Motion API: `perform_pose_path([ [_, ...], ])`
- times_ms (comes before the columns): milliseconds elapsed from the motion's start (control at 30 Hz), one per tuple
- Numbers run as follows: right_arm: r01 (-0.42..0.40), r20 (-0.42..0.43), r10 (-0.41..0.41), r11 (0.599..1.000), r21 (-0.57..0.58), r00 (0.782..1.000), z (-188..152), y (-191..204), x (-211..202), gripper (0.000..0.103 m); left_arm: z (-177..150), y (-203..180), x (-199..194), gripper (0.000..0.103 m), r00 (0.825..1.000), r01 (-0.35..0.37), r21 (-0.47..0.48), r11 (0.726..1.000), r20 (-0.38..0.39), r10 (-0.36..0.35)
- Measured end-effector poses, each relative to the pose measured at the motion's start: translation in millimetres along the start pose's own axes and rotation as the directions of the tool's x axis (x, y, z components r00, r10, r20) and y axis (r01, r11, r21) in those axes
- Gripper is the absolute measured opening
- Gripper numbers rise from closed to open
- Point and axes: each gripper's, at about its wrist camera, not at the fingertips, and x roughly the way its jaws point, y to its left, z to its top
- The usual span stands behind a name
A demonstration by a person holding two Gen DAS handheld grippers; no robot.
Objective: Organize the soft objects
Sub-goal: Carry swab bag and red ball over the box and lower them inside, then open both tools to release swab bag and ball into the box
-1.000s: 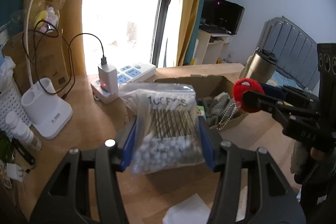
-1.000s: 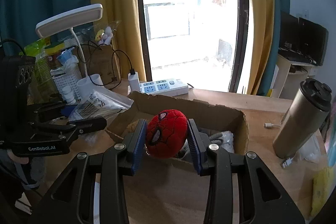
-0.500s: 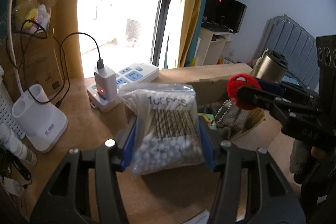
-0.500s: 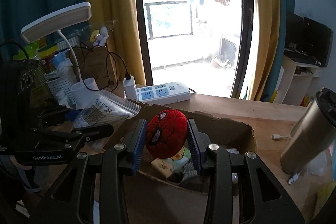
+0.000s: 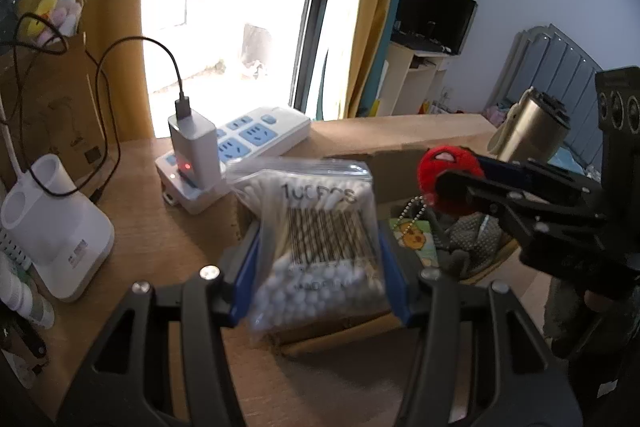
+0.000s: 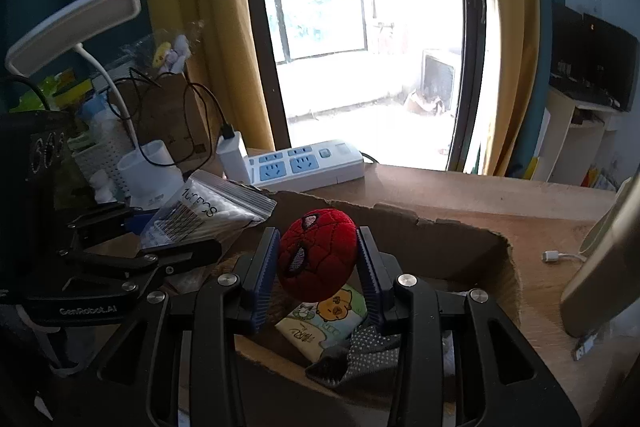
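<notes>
- Right tongs point(image 6: 318, 269) are clamped on a red plush ball point(image 6: 318, 259), held above the open cardboard box point(image 6: 460, 247).
- Left tongs point(image 5: 316, 267) pinch a bag of cotton swabs point(image 5: 320, 239) over the box's left edge.
- Beyond, a white power strip point(image 6: 308, 167) lies on the table point(image 6: 460, 195).

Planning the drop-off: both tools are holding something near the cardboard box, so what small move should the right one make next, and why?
Probably open the right tool: the red plush spider-mask ball it clamps hangs inside the brown cardboard box, above the cartoon tissue pack.
</notes>
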Motion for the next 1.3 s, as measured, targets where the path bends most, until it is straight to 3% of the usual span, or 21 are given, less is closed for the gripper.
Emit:
perform_pose_path([
  [533,0.006,-0.025,-0.006,1.000,0.006,1.000,-2,-4,28,0.041,5,-3,28,0.056,0.999,0.008,0.018,1.000,-0.054,-0.007],
  [600,0.009,-0.030,-0.009,1.000,0.011,1.000,-3,-5,30,0.045,5,-5,30,0.056,0.998,0.002,0.026,1.000,-0.062,-0.001],
  [667,0.002,-0.028,-0.001,1.000,0.024,1.000,-3,-7,30,0.055,4,-6,31,0.058,0.998,0.000,0.031,1.000,-0.065,0.002],
  [800,0.007,-0.022,-0.006,0.999,0.033,1.000,-2,-9,27,0.055,7,-8,26,0.067,0.999,-0.005,0.028,1.000,-0.049,0.006],
  [1300,0.019,0.031,-0.020,1.000,0.018,0.999,5,2,-9,0.056,10,-11,-11,0.071,1.000,-0.015,0.026,1.000,0.010,0.015],
])
